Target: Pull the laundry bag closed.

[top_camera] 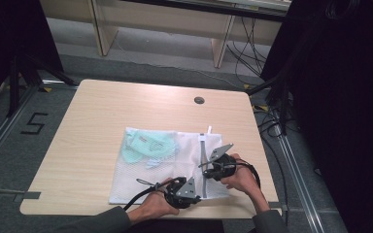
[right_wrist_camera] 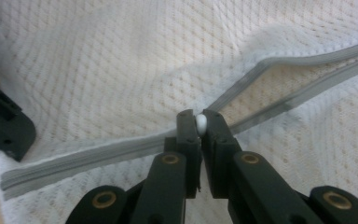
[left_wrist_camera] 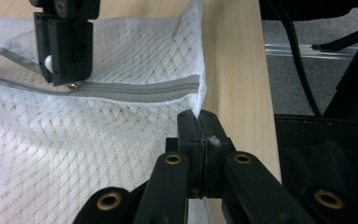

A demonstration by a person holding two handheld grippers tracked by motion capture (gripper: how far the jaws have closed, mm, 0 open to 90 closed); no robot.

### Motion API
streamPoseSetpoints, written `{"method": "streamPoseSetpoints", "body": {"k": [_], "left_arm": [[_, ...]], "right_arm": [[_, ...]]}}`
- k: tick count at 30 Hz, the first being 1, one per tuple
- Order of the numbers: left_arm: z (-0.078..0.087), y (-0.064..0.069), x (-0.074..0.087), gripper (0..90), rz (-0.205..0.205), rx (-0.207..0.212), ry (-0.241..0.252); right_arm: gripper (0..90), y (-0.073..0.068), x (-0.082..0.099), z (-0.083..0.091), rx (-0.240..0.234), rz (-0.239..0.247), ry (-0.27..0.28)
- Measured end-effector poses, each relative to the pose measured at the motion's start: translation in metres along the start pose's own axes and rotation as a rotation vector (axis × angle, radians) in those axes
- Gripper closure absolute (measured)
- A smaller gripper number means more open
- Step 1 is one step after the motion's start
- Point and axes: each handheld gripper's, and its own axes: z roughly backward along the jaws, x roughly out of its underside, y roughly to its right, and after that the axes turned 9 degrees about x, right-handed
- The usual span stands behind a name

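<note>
A white mesh laundry bag lies flat on a pale wooden counter, toward the near right part of it, with pale green and white clothing showing through the mesh at its far left end. A grey zipper runs along the bag's right edge.

A person works with 2 hand-held tools. The left tool is clenched on the bag's near right corner, with a bit of white fabric caught between its closed jaws, just past the closed end of the zipper. The right tool is clenched on the small white zipper pull. Behind the pull the 2 zipper halves spread apart; between the pull and the pinched corner they are joined.

The bag looks light, soft and floppy, so it would likely bunch and slide on the smooth counter if pulled from 1 point alone. The corner pinch probably serves as an anchor, keeping the zipper line taut. The pull is small, hard and smooth, and could slip from the jaws, so a firm, centred grip on it seems wise. The open mesh may snag on jaw edges, and the seam or corner hem appears a sturdier hold than the thin netting.
</note>
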Motion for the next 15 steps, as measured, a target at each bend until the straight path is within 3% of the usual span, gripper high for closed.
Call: {"method": "streamPoseSetpoints", "body": {"k": [13,14,15], "left_arm": [[0.0003,0.0011,-0.0002,89.0,0.005,0.006,0.003],[-0.0001,0.0018,-0.0003,89.0,0.003,0.003,-0.001],[-0.0007,0.0018,-0.0003,89.0,-0.002,0.005,-0.005]], "right_arm": [[86.6,0.0056,-0.0026,-0.0018,0.009,0.000,0.012],[86.6,0.0080,-0.0031,-0.0027,0.010,0.023,0.028],[86.6,0.0073,-0.0030,-0.0009,0.013,-0.004,0.009]]}}
